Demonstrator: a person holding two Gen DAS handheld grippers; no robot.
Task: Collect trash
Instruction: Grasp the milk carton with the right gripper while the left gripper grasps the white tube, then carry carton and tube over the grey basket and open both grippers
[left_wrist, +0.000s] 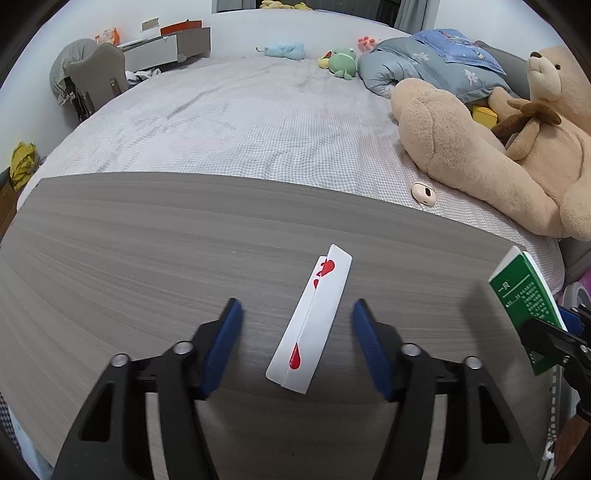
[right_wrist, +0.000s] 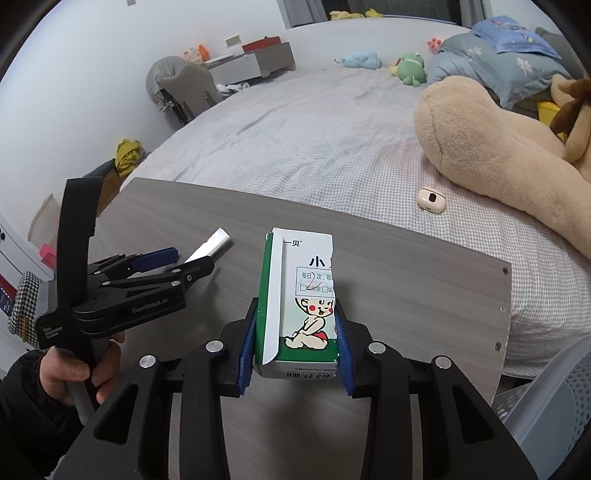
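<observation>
Left tool (left_wrist: 296, 310) hangs wide open astride the folded white wrapper (left_wrist: 309, 319) on the tabletop (left_wrist: 129, 240), its long axis running straight ahead between the fingers, while the right tool (right_wrist: 295, 332) clamps the green box (right_wrist: 301, 295)

Between the fingers of the right gripper (right_wrist: 295, 334), a green and white box (right_wrist: 300, 301) is held. On its front, "一贝" is printed at the top, with a big "小" below it and "每日" and "次" in a small frame. "GenRobot.AI" is written on the side of the left gripper (right_wrist: 192, 262).
</observation>
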